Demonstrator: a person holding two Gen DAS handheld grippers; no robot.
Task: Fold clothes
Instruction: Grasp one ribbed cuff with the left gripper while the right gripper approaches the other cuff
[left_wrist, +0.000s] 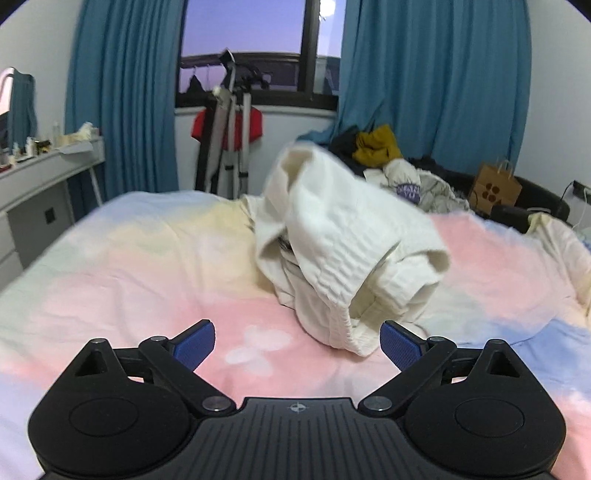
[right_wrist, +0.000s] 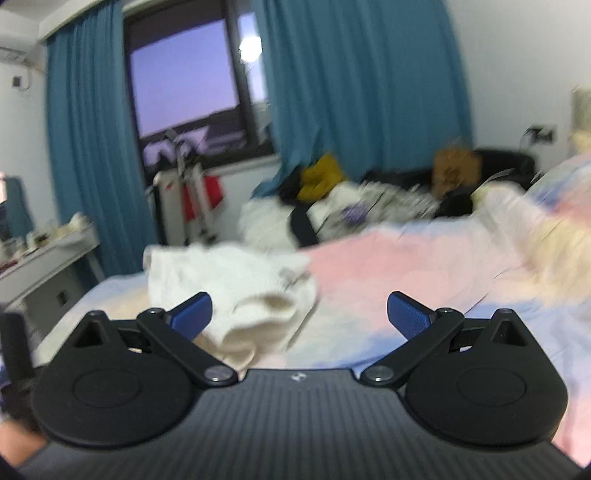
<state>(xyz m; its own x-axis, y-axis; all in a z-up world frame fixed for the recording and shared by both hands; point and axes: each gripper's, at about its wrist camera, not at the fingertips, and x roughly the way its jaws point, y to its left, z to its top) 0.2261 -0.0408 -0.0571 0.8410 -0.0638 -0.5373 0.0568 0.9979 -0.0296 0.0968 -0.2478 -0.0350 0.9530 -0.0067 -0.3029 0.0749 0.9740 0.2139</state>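
The white garment (left_wrist: 343, 251) lies in a rumpled heap on the pastel bedspread (left_wrist: 129, 266), just ahead of the left gripper (left_wrist: 297, 345) and toward its right finger, its ribbed hem nearly at that blue pad (left_wrist: 400, 349). The left jaws stand wide with nothing between them. The right gripper (right_wrist: 299, 317) is also spread wide and empty, the garment in front of its left finger. Beyond lie a clothes pile (left_wrist: 391, 162), a paper bag (left_wrist: 495, 186) and teal curtains (left_wrist: 432, 74).
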